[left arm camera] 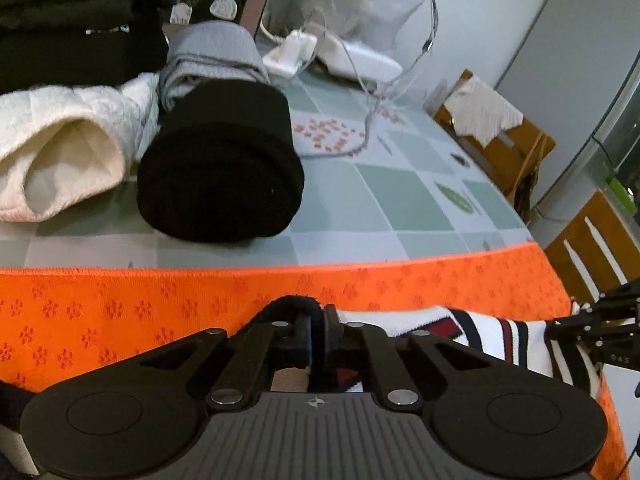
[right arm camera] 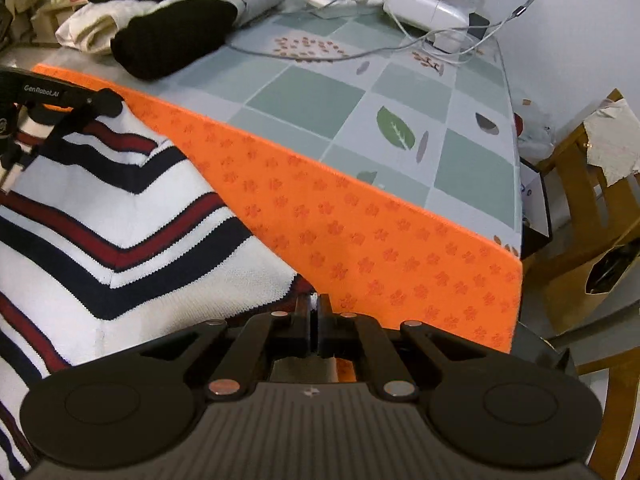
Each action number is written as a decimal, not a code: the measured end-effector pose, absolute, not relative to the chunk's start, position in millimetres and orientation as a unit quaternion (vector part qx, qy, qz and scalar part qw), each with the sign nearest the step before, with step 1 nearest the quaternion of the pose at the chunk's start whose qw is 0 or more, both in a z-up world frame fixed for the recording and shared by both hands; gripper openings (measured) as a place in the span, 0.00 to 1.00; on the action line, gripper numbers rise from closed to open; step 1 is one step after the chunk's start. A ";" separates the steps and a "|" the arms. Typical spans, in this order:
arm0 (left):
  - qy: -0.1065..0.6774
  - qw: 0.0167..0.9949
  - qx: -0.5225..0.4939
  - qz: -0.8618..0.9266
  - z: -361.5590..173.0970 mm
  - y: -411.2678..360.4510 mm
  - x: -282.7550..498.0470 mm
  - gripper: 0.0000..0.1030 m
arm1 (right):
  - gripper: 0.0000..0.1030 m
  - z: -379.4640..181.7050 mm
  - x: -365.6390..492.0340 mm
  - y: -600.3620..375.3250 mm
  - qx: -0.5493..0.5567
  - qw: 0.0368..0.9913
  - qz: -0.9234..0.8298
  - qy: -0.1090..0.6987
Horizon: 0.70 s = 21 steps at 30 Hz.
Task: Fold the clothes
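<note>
A white sweater with navy and red chevron stripes [right arm camera: 120, 208] lies on an orange flower-patterned mat [right arm camera: 360, 240] at the table's near edge. My right gripper [right arm camera: 318, 306] is shut on the sweater's right hem corner. In the left wrist view my left gripper [left arm camera: 318, 320] is shut on a black trimmed edge [left arm camera: 290, 304] of the same sweater [left arm camera: 452, 326], which spreads to the right. The left tool's black frame [right arm camera: 60, 96] shows over the sweater's far left part in the right wrist view. The right tool's frame [left arm camera: 596, 322] shows at the right edge of the left wrist view.
Beyond the mat, on the green checked tablecloth [left arm camera: 400, 200], lie a rolled black garment [left arm camera: 220, 168], a white fleece piece [left arm camera: 60, 136], a folded grey garment [left arm camera: 212, 56] and a dark stack [left arm camera: 72, 20]. White chargers and cables [right arm camera: 420, 8] crowd the far end. Wooden chairs [right arm camera: 592, 208] stand at right.
</note>
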<state>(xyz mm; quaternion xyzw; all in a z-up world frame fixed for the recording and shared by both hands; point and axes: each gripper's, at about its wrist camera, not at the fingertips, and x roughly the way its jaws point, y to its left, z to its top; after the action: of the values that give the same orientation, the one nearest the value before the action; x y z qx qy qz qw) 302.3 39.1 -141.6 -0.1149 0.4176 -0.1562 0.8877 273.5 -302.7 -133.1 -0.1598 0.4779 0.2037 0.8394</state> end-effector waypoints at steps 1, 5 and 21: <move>0.421 0.885 -0.115 -0.159 -140.7 40.4 302.8 0.18 | 0.05 -130.0 271.2 -303.4 -0.158 0.841 0.203 0.475; 0.402 0.890 -0.142 -0.161 -112.4 62.0 288.7 0.52 | 0.13 -117.5 262.0 -306.4 -0.151 0.850 0.198 0.465; 0.388 0.909 -0.135 -0.067 -61.3 112.7 187.1 0.50 | 0.34 -82.1 176.5 -324.4 -0.064 0.863 0.204 0.457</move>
<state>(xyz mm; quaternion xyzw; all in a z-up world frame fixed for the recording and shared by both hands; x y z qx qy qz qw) 187.1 112.7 -61.3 -0.1353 0.3880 -0.0674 0.9092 176.5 -324.4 -82.1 -0.0642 0.4573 0.2040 0.8632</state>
